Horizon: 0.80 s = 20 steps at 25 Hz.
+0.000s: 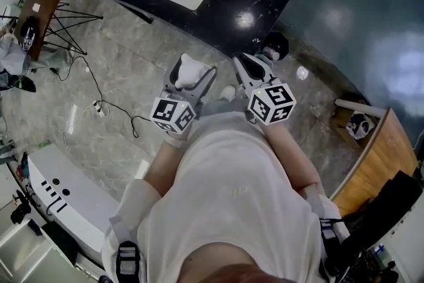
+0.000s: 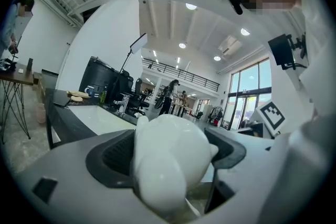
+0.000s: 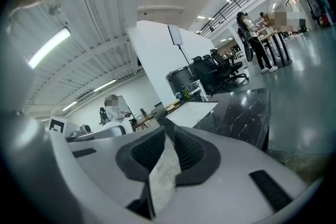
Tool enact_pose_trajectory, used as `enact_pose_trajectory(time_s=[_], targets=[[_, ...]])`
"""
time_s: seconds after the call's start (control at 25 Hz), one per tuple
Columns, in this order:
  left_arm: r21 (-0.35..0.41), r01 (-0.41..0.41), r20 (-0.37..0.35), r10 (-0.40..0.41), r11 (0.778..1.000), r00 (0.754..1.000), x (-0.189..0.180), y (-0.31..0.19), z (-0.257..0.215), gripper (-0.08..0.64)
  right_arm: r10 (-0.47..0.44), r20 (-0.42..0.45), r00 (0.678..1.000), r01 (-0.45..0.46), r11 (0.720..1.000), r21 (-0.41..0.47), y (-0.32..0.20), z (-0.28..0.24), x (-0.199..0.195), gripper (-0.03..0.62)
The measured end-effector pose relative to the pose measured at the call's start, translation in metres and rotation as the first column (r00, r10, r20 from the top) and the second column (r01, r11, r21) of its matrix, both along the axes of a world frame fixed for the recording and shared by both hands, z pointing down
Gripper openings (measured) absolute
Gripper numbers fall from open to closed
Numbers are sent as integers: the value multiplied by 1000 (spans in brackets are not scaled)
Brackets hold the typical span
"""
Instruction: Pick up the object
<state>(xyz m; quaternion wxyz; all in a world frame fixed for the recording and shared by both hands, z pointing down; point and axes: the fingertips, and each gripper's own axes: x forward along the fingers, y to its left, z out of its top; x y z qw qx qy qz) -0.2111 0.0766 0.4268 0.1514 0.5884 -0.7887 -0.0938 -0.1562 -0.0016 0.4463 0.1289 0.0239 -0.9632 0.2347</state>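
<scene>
Presently the left gripper [image 2: 172, 150] clamps a glossy white rounded object [image 2: 167, 162] between its jaws; seemingly rigid, light, slippery, best held across its widest part; right gripper [image 3: 168, 147] jaws drawn together, empty.

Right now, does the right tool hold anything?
No, the right tool has its jaws together, nothing between them; only floor shows behind.

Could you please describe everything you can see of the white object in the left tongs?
The white object is glossy and smooth, like glazed ceramic or plastic, with rounded lobes and a small nub on one side; what it is cannot be told. The left tongs clamp it between dark ribbed pads, held above the grey stone floor.
</scene>
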Motion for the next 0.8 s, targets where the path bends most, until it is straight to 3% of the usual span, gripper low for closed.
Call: enact_pose_trajectory(time_s=[0.8], targets=[[-6,-36,-20,35,999,999,4,-31,6,425,42,17,999,-41,999,-13,-27,0,10,67]])
